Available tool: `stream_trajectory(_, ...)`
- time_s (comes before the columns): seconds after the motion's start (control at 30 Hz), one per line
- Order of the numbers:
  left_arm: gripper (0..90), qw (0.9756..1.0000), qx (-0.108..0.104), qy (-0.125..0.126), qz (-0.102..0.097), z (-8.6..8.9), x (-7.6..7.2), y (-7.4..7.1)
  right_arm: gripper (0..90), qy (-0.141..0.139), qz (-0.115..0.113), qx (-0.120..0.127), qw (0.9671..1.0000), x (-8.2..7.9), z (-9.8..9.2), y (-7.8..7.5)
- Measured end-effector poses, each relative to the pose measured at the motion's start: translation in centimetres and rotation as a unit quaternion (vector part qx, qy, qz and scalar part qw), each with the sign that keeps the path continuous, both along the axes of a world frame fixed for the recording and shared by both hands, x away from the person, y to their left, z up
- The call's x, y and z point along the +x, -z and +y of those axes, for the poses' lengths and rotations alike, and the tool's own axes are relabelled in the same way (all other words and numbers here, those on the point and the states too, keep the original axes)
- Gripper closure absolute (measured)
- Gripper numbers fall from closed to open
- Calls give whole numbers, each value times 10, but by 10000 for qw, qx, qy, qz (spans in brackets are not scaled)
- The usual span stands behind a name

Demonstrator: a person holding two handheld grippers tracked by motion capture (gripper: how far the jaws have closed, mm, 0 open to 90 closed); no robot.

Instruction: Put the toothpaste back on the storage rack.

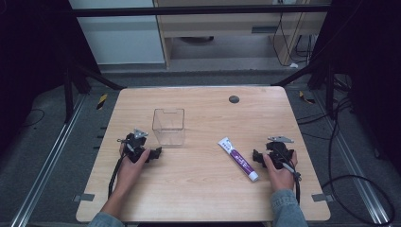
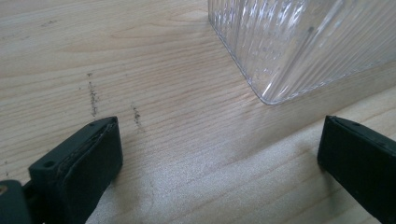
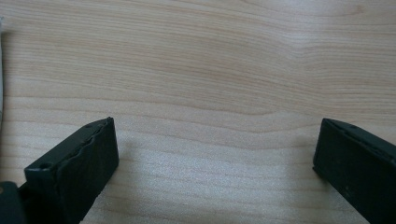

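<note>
**On a pale wooden table, two grippers rest apart from a tube and a clear box**

Across the light wood table [image 1: 203, 189], a person's two hands each hold a black two-jaw gripper low against the surface. At the near left, the left gripper [image 1: 157, 152] lies in the left hand [image 1: 130, 165], its tip turned toward the middle of the table — just below and to the left of a clear plastic box [image 1: 168, 126] that stands upright with its top open. Seen from the left gripper view, both black jaws stand wide apart over bare wood with nothing between them, and a ribbed corner of the box sits just ahead of them, nearer the right-hand jaw, without touching either.

On the right side, the right gripper [image 1: 256, 156] sits in the right hand [image 1: 279, 170], pointing toward a white and purple tube [image 1: 238, 159] that lies flat and slantwise on the table, its cap end nearer the person. Gripper and tube are near each other but apart. From the right gripper view the jaws are likewise spread wide and hold nothing — plain wood grain runs between them, with a thin pale sliver at the far left edge.

A small dark round disc [image 1: 233, 99] is set in the tabletop near its far edge, well clear of both hands. Denim cuffs show at the bottom of the high view.
</note>
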State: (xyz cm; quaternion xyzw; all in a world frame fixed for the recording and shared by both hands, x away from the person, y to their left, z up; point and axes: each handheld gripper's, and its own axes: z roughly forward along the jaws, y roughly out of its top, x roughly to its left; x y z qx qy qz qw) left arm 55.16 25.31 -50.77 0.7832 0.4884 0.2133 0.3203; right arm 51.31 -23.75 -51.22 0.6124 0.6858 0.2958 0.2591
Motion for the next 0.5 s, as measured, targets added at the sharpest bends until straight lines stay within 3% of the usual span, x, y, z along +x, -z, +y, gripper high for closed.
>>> stream_trajectory(0.5, 0, 10000, -1, -1, 0, 0, 0, 0, 14, -96, -4, -7, 10000, 0, -2, 0)
